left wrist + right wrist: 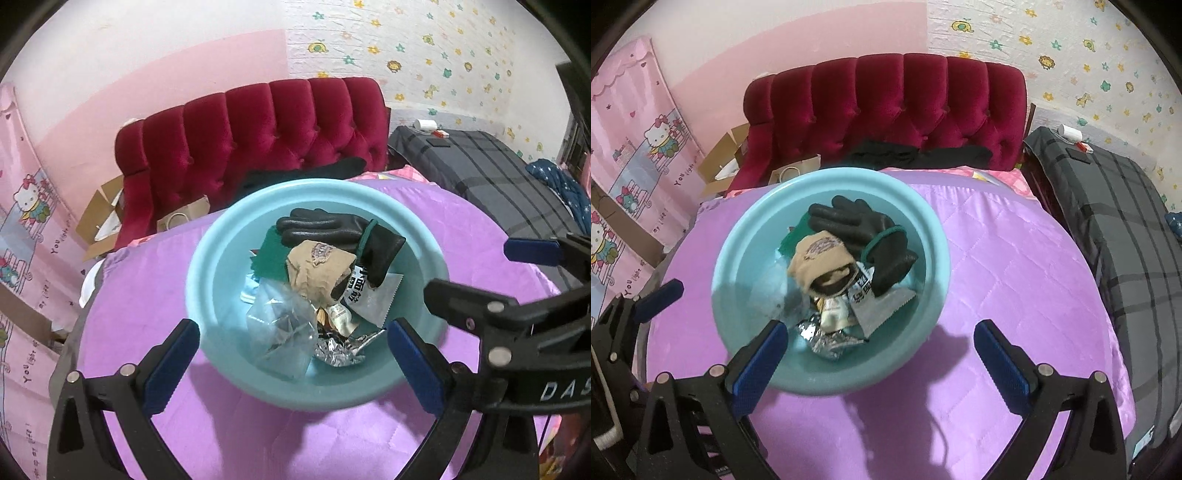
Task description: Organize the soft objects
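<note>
A light blue basin (221, 243) (746, 236) sits on a purple quilted cover (140, 295) (1015, 280). In it lie a black rubber glove (332, 229) (857, 221), a tan sock (317, 266) (820, 258), a green cloth (273, 254), a clear plastic bag (280, 325), crumpled foil (343, 350) (827, 339) and a white printed wrapper (373, 299) (882, 306). My left gripper (293, 334) is open and empty at the basin's near rim. My right gripper (879, 334) is open and empty over the near rim, and also shows in the left wrist view (480, 273).
A red tufted headboard (258, 125) (886, 103) stands behind, with dark clothing (314, 171) (923, 155) at its foot. A grey plaid blanket (498, 177) (1126, 229) lies to the right. Cardboard boxes (103, 214) and a paper bag (798, 170) are at the left.
</note>
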Demonstrator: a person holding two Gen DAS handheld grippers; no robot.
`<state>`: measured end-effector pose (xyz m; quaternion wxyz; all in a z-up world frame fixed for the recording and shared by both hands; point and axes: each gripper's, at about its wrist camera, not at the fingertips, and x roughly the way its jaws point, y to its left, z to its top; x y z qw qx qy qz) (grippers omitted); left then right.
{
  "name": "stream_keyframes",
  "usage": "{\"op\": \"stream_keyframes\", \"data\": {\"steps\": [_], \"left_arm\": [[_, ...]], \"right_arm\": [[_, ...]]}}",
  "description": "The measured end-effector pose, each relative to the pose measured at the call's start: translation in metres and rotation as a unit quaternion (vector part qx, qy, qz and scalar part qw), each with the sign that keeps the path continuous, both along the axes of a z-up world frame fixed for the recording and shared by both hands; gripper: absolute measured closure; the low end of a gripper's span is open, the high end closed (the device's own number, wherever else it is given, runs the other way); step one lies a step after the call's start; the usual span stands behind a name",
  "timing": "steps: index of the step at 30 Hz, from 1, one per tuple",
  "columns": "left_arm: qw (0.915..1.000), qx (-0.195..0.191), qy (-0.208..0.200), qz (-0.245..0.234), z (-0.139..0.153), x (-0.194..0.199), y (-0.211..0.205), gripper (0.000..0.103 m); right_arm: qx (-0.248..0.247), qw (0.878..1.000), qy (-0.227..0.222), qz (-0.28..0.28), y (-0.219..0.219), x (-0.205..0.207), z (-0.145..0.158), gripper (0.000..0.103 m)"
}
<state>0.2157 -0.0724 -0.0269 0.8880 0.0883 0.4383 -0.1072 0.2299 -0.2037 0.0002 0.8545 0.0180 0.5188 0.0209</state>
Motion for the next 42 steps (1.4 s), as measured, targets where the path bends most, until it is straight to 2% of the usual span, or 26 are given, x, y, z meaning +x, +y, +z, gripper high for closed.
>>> {"op": "stream_keyframes", "data": {"steps": [6, 17, 23, 29, 34, 42], "left_arm": [[0.9997, -0.006, -0.011, 0.023, 0.016, -0.023, 0.004, 0.0], [0.9987, 0.018, -0.034, 0.034, 0.033, -0.076, 0.001, 0.0], [0.9983, 0.019, -0.042, 0.036, 0.031, -0.103, 0.003, 0.0], [0.9984, 0.004, -0.038, 0.042, 0.026, -0.124, 0.011, 0.0], [0.9986, 0.0, -0.027, 0.045, 0.014, -0.14, 0.016, 0.0], [0.9987, -0.012, -0.017, 0.047, 0.008, -0.153, 0.019, 0.0]], "right_arm": [[0.001, 1.0, -0.007, 0.004, 0.001, -0.029, 0.017, 0.0], [0.004, 1.0, -0.025, 0.009, 0.005, -0.083, 0.034, 0.0], [0.002, 0.999, -0.037, 0.005, 0.009, -0.117, 0.035, 0.0], [-0.003, 0.999, -0.051, 0.002, 0.016, -0.143, 0.033, 0.0], [-0.015, 0.998, -0.054, 0.005, 0.022, -0.157, 0.027, 0.0], [-0.01, 0.999, -0.046, 0.002, 0.022, -0.168, 0.02, 0.0]]}}
